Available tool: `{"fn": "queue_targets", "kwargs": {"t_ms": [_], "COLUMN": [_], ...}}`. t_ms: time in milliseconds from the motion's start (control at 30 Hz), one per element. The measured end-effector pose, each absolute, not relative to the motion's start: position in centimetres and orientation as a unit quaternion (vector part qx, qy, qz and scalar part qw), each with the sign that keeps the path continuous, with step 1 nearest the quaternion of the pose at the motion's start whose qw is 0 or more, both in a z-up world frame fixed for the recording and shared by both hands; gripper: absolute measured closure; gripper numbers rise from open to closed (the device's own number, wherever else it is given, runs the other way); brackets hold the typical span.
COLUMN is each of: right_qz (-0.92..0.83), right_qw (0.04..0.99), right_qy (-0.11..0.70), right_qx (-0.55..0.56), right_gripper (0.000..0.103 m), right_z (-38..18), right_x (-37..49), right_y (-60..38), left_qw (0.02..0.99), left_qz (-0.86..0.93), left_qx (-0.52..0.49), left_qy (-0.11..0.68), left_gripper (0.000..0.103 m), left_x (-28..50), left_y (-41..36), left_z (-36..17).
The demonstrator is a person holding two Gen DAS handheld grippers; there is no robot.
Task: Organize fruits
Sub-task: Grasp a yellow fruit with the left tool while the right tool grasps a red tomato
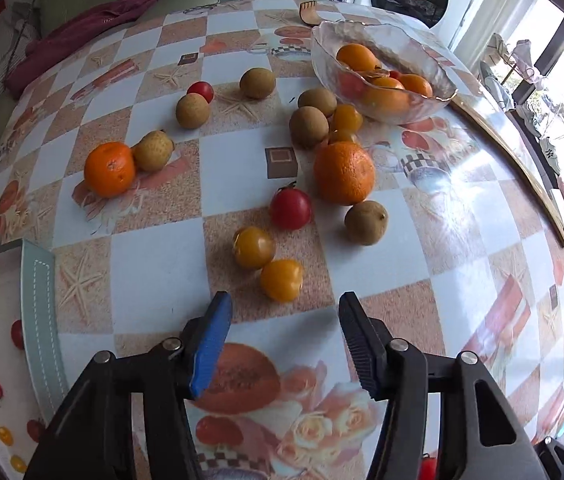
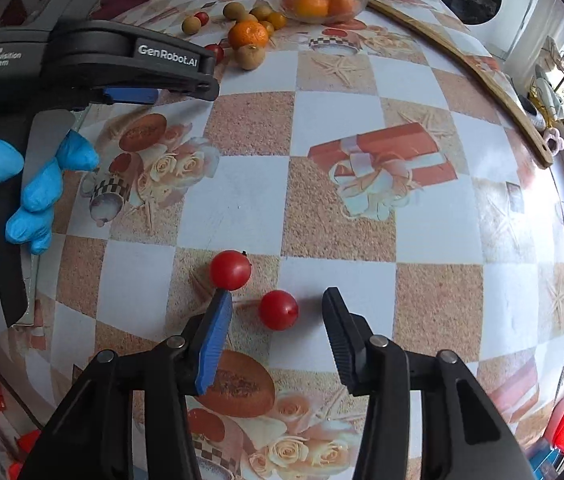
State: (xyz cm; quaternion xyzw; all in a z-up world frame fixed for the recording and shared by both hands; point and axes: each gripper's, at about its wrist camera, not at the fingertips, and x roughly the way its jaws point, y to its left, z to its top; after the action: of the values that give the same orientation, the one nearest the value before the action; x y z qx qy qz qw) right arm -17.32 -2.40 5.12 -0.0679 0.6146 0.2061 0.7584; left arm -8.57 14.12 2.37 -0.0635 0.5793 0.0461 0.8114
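The left gripper's (image 2: 130, 94) housing is showing "GenRobot.AI" and "Data Acquisition System" in the right wrist view, with a blue-gloved hand (image 2: 38, 188) gripping its handle. From its own camera, the left gripper (image 1: 282, 312) is hovering with jaws spread wide and holding nothing, just short of two yellow tomatoes (image 1: 268, 264). Beyond these, a red tomato (image 1: 290, 208), two mandarins (image 1: 344, 172), and several brown longans (image 1: 366, 222) are lying scattered on the checkered tablecloth (image 1: 242, 152). A glass bowl (image 1: 438, 92) near the far table edge is holding oranges. The right gripper (image 2: 278, 312) is likewise gaping and gripping nothing, with a cherry tomato (image 2: 279, 309) sitting between its fingers and another (image 2: 230, 270) touching the blue fingertip (image 2: 218, 320). To the right, open tablecloth is stretching toward the wooden strip (image 2: 462, 64).
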Motion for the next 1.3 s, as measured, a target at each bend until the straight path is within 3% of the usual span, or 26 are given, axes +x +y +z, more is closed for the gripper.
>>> {"fn": "queue_targets", "kwargs": {"t_ms": [100, 333, 600, 1300], "right_qz": [0.21, 0.22, 0.217, 0.212], "right_qw": [0.76, 0.756, 0.752, 0.74], "right_qy": [0.611, 0.615, 0.622, 0.638], "right_qx": [-0.066, -0.041, 0.022, 0.03], "right_gripper": [0.061, 0.092, 0.093, 0.092], "right_z": [5.1, 5.1, 5.8, 5.9], "right_x": [-16.6, -14.9, -13.3, -15.0], "right_y": [-2.0, -2.2, -3.6, -5.0], "left_qw": [0.814, 0.82, 0.821, 0.825], "left_qz": [0.047, 0.05, 0.036, 0.021], "left_qx": [-0.061, -0.064, -0.073, -0.073], "left_qy": [0.575, 0.567, 0.565, 0.56], "left_gripper": [0.045, 0.079, 0.081, 0.081], "left_x": [-8.1, -7.9, -9.8, -16.1], "left_y": [13.9, 14.7, 15.6, 16.9], "left_z": [2.3, 2.5, 3.2, 5.9]}}
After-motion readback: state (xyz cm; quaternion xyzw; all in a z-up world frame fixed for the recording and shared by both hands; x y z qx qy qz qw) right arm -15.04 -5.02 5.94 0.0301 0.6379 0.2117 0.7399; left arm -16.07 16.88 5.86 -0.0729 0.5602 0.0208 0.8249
